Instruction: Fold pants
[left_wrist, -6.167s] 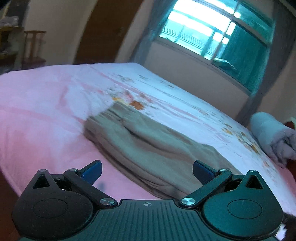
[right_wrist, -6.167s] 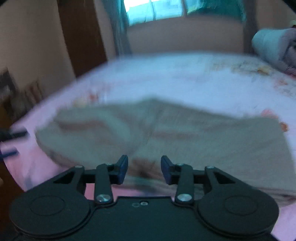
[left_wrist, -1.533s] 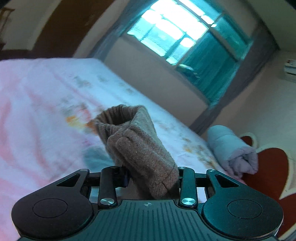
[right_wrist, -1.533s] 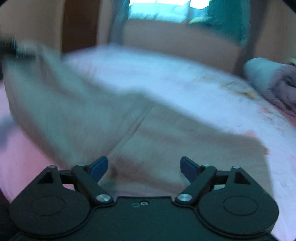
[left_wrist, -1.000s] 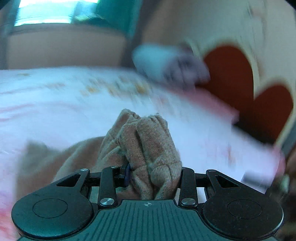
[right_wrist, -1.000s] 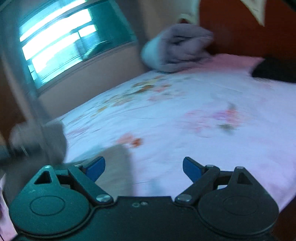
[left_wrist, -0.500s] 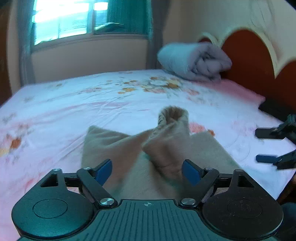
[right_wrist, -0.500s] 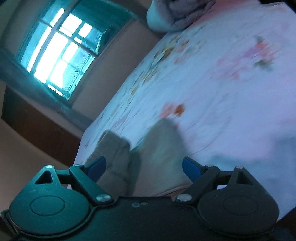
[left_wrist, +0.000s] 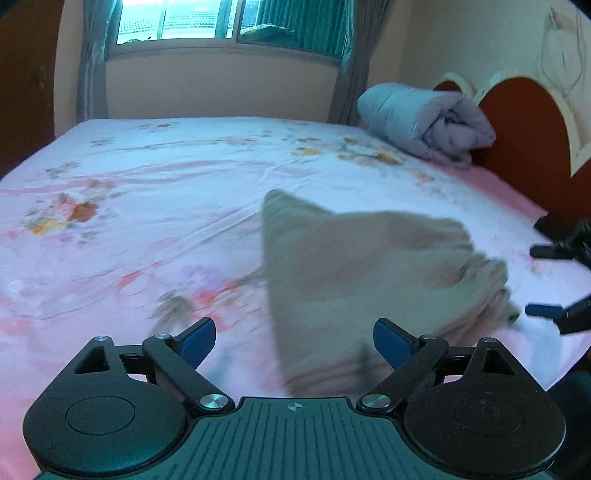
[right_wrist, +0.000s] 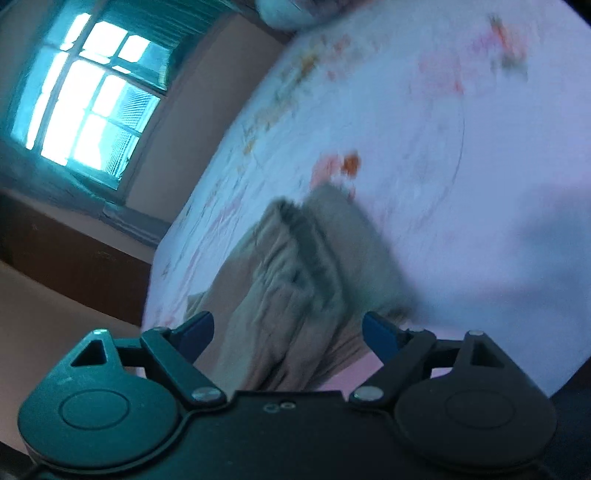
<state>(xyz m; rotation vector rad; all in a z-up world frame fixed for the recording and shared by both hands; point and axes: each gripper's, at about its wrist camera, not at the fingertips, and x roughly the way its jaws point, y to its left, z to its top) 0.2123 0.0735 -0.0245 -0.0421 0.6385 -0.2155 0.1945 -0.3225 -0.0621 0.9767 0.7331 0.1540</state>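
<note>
The tan pants lie folded over on the pink floral bed, near its front edge. My left gripper is open and empty, just in front of the pants' near left edge. My right gripper is open and empty, close over the bunched layered end of the pants. The right gripper's blue fingertips show at the right edge of the left wrist view, beside the pants' right end.
A rolled grey quilt lies at the head of the bed by the red headboard. A window with curtains is on the far wall. A dark wooden door stands at the left.
My left gripper carried the raised end of the pants across, opened and let it fall flat onto the other half. It has since drawn back. My right gripper stayed open and tilted toward the pants.
</note>
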